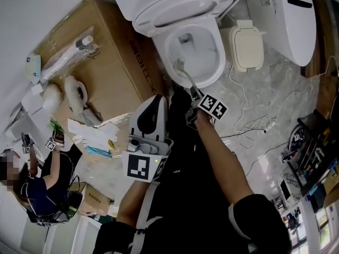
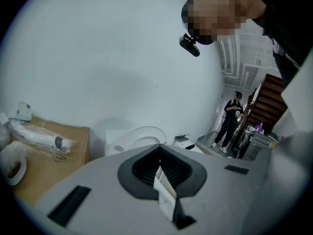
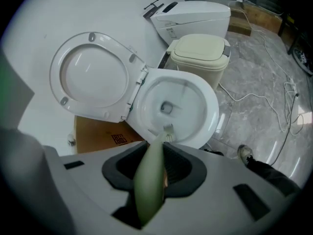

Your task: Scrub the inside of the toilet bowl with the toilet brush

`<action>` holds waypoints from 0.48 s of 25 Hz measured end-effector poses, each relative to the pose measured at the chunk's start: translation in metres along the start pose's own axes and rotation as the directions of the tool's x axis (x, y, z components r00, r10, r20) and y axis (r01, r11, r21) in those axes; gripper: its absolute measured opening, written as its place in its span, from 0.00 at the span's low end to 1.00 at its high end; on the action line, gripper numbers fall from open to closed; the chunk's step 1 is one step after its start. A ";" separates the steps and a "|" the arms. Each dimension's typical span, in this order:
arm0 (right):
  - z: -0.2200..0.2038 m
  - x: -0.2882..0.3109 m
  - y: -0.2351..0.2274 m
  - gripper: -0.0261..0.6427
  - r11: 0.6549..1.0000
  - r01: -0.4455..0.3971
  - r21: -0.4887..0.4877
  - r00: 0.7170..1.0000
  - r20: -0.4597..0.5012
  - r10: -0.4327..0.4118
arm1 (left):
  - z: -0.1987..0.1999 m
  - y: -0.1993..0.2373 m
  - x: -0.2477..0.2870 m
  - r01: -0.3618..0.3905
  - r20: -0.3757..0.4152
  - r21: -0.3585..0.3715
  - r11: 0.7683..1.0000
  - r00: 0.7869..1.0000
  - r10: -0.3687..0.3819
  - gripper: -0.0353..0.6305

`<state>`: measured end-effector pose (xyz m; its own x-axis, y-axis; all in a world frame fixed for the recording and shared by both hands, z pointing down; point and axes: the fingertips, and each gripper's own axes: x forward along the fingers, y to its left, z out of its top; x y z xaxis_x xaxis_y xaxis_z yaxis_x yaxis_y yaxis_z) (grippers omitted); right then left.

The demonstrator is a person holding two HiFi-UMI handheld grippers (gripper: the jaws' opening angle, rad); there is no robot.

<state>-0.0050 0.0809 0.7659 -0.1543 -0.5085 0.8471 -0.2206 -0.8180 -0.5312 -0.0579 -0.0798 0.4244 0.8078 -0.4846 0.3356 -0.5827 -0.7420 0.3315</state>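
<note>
The white toilet bowl [image 1: 211, 67] [image 3: 201, 112] stands with its lid [image 1: 180, 7] [image 3: 90, 77] raised. My right gripper [image 1: 194, 96] [image 3: 159, 166] is shut on the pale green handle of the toilet brush [image 1: 186, 78] [image 3: 150, 180]. The brush head [image 1: 179, 64] [image 3: 167, 129] lies inside the bowl against its near rim. My left gripper [image 1: 154, 102] [image 2: 160, 174] hangs to the left of the bowl and points at the wall. Its jaws are shut, with only a small white tab at the seam. The toilet's lid [image 2: 139, 137] shows beyond them.
A cardboard box [image 1: 106, 52] with wrapped parts stands left of the toilet. On the right are a small beige bin [image 1: 246, 46] [image 3: 200, 53] and a second white toilet [image 1: 288, 15]. Cables [image 1: 254, 126] trail over the marble floor. A person [image 1: 42, 184] sits at lower left.
</note>
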 end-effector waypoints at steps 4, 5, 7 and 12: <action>-0.006 -0.013 -0.016 0.21 0.994 0.032 -0.107 0.999 -0.028 -0.035 | -0.002 -0.005 0.000 0.016 0.003 -0.008 1.000 1.000 -0.016 0.06; -0.006 -0.015 -0.019 0.21 0.988 0.036 -0.148 0.998 -0.037 -0.042 | -0.002 -0.007 0.000 0.019 0.005 -0.011 1.000 1.000 -0.019 0.07; -0.005 -0.020 -0.023 0.21 0.971 0.044 -0.234 0.997 -0.059 -0.059 | -0.001 -0.011 0.000 0.028 0.010 -0.015 1.000 1.000 -0.027 0.06; 0.006 -0.030 -0.032 0.21 0.882 0.051 -0.468 0.985 -0.123 -0.121 | -0.003 -0.019 -0.003 0.048 0.010 -0.025 0.999 0.999 -0.048 0.06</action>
<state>0.0124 0.1208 0.7574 -0.2432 -0.3685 0.8972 -0.6528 -0.6220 -0.4324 -0.0498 -0.0628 0.4195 0.8357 -0.4529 0.3106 -0.5451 -0.7526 0.3693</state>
